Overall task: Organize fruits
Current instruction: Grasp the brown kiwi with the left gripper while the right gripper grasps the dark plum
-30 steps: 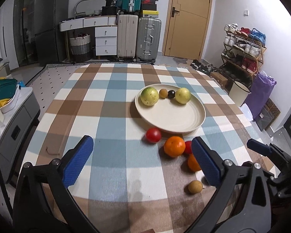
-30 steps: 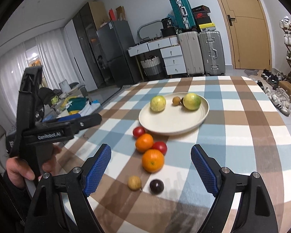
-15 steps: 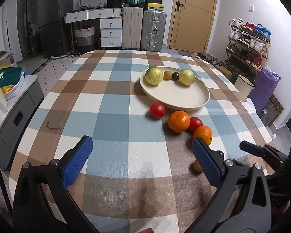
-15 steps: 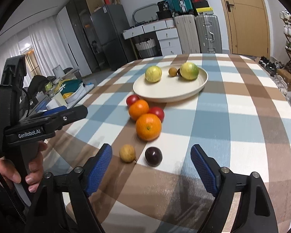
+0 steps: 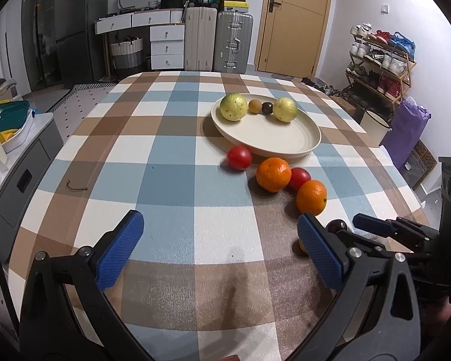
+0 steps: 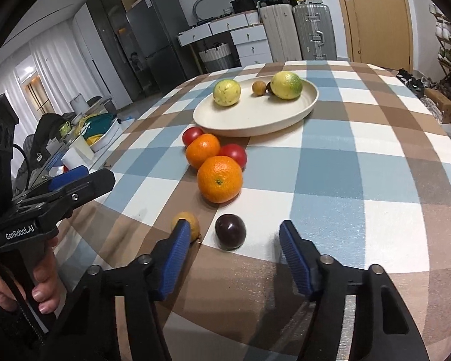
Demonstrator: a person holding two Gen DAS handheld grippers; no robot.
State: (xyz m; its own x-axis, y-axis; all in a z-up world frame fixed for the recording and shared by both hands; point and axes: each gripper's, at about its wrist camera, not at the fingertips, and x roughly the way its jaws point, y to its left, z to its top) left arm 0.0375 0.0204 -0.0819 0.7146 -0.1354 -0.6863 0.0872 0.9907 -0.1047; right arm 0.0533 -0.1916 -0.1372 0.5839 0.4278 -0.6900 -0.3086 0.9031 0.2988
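A cream plate [image 6: 300,106] [image 5: 300,147] on the checked tablecloth holds two yellow-green fruits, a small brown fruit and a small dark one. In front of it lie two oranges [image 6: 220,179] [image 5: 273,174], two red tomatoes [image 6: 233,154] [image 5: 239,157], a dark plum [image 6: 230,231] and a small yellow fruit [image 6: 185,222]. My right gripper [image 6: 234,257] is open and low over the table, its fingers either side of the plum and just short of it. My left gripper [image 5: 218,249] is open and empty above the table's near part.
Table edges curve away on the left and right. A low cabinet with bowls [image 5: 12,132] stands left of the table. Suitcases, drawers and a door are at the back, and a shoe rack [image 5: 378,60] is at the right. A small string [image 5: 76,187] lies on the cloth.
My right gripper has come down and forward toward the plum, and its jaws have narrowed somewhat. My left gripper has drawn back and lowered a little.
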